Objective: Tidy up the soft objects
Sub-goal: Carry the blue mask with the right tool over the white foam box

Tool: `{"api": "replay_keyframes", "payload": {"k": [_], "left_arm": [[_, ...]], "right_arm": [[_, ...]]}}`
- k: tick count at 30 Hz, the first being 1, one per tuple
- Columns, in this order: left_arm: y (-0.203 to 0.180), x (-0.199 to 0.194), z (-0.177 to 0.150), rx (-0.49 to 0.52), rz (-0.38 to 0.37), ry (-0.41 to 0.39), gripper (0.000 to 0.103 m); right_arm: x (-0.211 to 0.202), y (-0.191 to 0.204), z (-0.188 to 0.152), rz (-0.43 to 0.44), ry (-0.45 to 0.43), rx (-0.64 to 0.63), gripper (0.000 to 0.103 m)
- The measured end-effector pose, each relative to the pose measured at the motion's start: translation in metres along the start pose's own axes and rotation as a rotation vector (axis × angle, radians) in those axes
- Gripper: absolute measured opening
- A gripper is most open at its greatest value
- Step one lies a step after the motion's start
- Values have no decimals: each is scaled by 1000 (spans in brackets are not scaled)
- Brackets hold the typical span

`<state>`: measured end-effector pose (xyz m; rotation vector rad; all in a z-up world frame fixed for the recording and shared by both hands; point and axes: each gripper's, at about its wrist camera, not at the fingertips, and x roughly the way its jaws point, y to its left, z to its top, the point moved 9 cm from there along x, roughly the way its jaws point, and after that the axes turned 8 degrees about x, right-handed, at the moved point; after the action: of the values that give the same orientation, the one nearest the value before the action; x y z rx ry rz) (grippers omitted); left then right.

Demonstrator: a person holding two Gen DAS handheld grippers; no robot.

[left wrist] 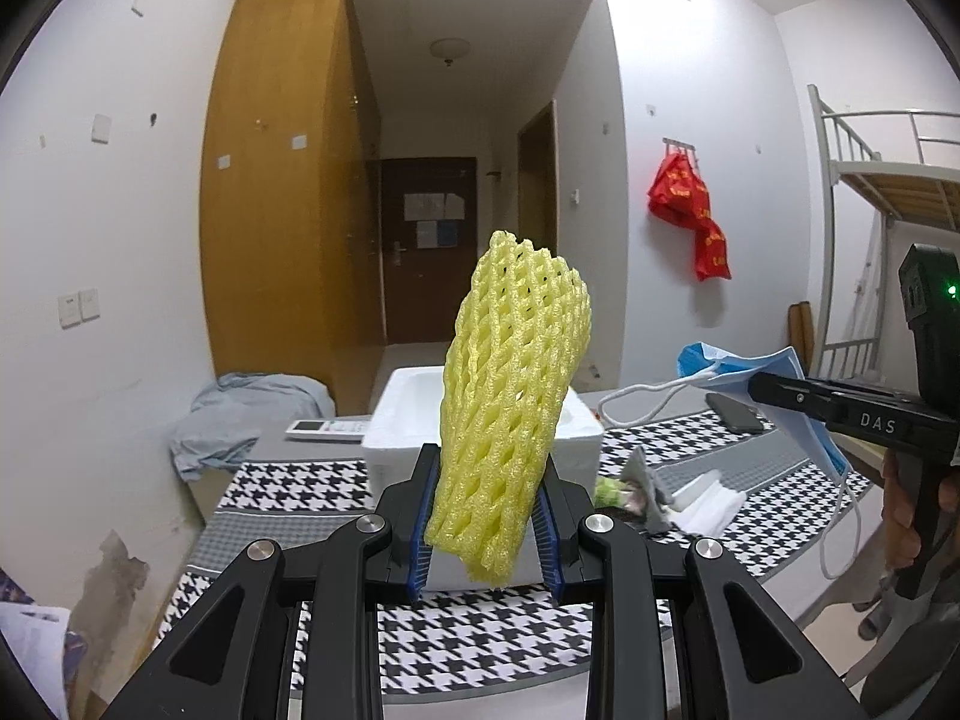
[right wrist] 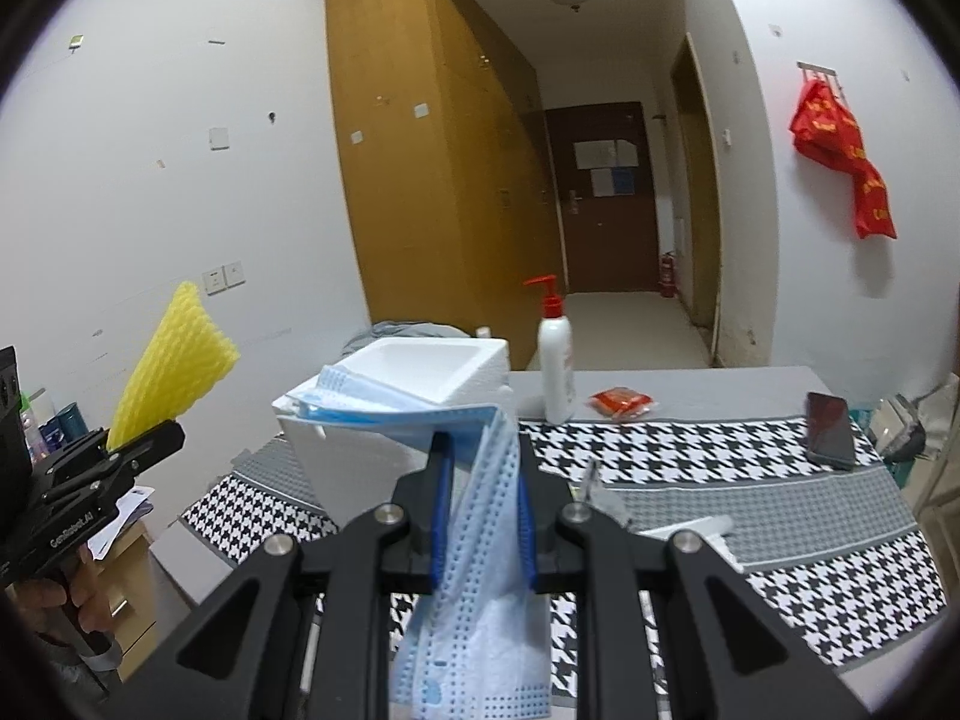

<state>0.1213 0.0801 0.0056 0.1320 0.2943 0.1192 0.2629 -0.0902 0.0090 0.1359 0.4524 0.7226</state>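
In the left wrist view, the left gripper [left wrist: 486,516] clenched the yellow foam net [left wrist: 510,414] upright, just near of the white foam box [left wrist: 384,420] on the houndstooth cloth [left wrist: 288,480]. In the right wrist view, the right gripper [right wrist: 480,498] pinched a blue face mask [right wrist: 480,570], draped toward the box's near rim. The carrying step seemed underway; next, each piece likely needed lowering into the box before release
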Motion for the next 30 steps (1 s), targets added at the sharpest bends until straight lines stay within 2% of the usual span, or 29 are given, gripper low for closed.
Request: {"api": "replay_keyframes", "payload": {"k": [7, 20, 30], "left_arm": [[8, -1, 1, -11, 28, 11, 30], [25, 6, 3, -29, 44, 7, 30], [43, 28, 5, -23, 58, 21, 30]], "right_arm": [[11, 15, 4, 39, 13, -21, 22], [36, 26, 18, 50, 28, -27, 22], [66, 35, 34, 61, 50, -34, 22]]}}
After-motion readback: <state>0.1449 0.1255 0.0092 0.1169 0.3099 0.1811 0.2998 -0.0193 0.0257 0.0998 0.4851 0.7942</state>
